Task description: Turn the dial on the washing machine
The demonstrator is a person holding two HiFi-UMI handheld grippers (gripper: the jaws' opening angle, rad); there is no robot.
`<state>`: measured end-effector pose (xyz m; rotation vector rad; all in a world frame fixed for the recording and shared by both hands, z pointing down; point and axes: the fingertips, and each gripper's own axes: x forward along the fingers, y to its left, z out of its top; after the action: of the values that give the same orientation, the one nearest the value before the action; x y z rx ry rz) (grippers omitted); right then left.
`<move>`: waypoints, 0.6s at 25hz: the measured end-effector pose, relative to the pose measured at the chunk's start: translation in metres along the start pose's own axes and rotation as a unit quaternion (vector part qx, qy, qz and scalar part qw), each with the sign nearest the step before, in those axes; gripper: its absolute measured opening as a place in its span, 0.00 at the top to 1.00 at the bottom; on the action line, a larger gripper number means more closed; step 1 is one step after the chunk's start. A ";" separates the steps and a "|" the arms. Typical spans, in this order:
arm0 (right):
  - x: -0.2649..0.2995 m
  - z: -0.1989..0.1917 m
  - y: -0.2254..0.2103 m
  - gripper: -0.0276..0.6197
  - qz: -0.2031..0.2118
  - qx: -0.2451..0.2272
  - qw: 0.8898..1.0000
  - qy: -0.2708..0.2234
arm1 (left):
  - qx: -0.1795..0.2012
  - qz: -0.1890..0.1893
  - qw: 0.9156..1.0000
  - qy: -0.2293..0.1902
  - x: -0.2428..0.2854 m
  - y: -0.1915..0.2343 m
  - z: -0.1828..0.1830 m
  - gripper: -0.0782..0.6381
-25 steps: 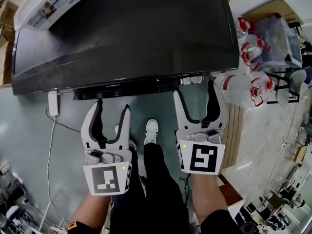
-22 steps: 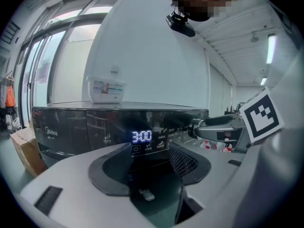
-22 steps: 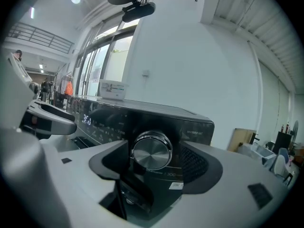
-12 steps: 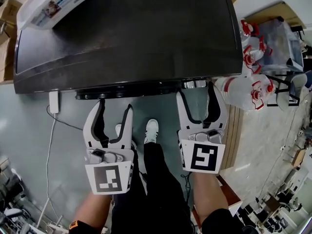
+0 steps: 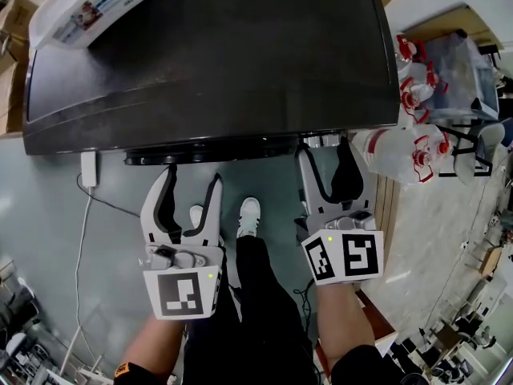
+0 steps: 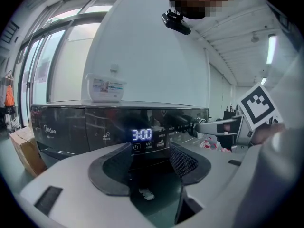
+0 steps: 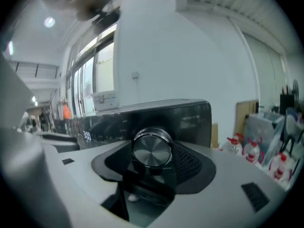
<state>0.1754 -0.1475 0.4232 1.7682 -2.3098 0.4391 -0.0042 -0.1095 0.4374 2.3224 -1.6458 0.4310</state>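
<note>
- Rolled clockwise since before, right gripper (image 5: 329, 152) has just been closing, pads clamping the dial (image 7: 152, 148), at the lower-right edge of the washing machine (image 5: 208, 54).
- left gripper (image 5: 192, 176): jaws spread, empty.
- Best to twist squarely about the dial's axis with a firm grip.

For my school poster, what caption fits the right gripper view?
The right gripper, its jaws just closing, clasps the silver dial on the washing machine.

Silver dial (image 7: 152, 151), glossy black washing machine (image 5: 208, 54), blue-white display digits (image 6: 141, 135).

Right claw (image 5: 325, 157) newly rolled to one side, jaws just closing on the dial (image 7: 152, 150) between them.
</note>
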 end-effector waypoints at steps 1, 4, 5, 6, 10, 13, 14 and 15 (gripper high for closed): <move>0.000 0.000 -0.002 0.52 0.007 0.041 0.999 -0.001 | -0.001 -0.001 1.000 0.000 0.000 -0.001 0.000 0.55; -0.001 -0.001 -0.006 0.52 0.023 0.124 0.992 -0.006 | -0.002 -0.004 1.000 -0.001 0.002 -0.004 0.001 0.55; -0.001 0.000 -0.007 0.52 0.025 0.132 0.991 -0.008 | -0.002 -0.005 1.000 -0.002 0.002 -0.005 0.001 0.55; -0.001 0.000 -0.007 0.52 0.027 0.129 0.991 -0.009 | -0.001 -0.006 1.000 -0.002 0.002 -0.006 0.001 0.55; -0.002 0.002 -0.002 0.52 0.011 0.021 1.000 -0.009 | -0.001 -0.005 1.000 -0.001 0.003 -0.006 0.000 0.55; -0.003 0.006 0.007 0.50 -0.010 -0.115 0.993 -0.010 | 0.003 -0.004 1.000 -0.004 0.002 -0.005 0.002 0.55; -0.002 0.008 0.010 0.50 -0.014 -0.155 0.988 -0.010 | 0.003 -0.003 1.000 -0.007 0.002 -0.005 0.003 0.55; -0.002 0.008 0.013 0.50 -0.017 -0.190 0.982 -0.006 | 0.003 -0.001 1.000 -0.009 0.002 -0.004 0.004 0.55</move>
<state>0.1639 -0.1455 0.4134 1.6195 -2.1863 -0.0217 0.0002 -0.1113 0.4338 2.3396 -1.6522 0.4156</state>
